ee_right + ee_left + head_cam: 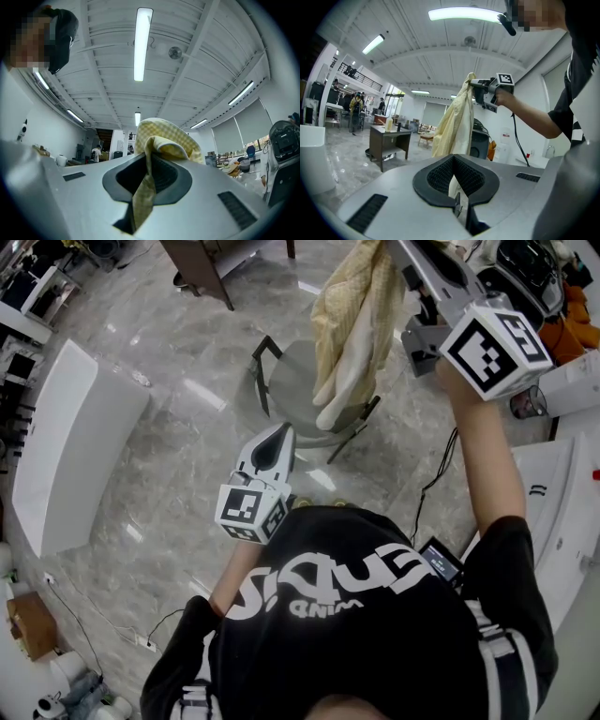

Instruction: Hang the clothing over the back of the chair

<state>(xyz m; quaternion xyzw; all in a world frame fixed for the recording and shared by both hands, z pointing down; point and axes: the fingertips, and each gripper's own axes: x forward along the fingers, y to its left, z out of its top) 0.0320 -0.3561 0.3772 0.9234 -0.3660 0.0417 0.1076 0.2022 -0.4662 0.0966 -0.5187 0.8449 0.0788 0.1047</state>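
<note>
**Figure: garment raised above the chair, draping not yet done.** The clothing [352,324], a pale yellow checked garment, was held up by the right gripper [394,251]. Its jaws were clamped on a fold near the garment's top. In the right gripper view the cloth [168,140] was seen pinched between the pads and bulging over them.

In the head view the garment hung in a long bunch over the grey seat of the chair [291,381]. Its lower end appeared just above the seat. No part of it was seen laid over any rail, and which edge of the dark frame formed the back could not be told from above.

The left gripper [278,435] was held near the chair, apart from the garment. Its jaws were brought together with nothing between them. In its own view the clothing [454,126] was seen hanging freely ahead.

The lifting and carrying were judged done. Left to do were bringing the garment across the chair's back, lowering it so that it fell on both sides, and releasing it.
</note>
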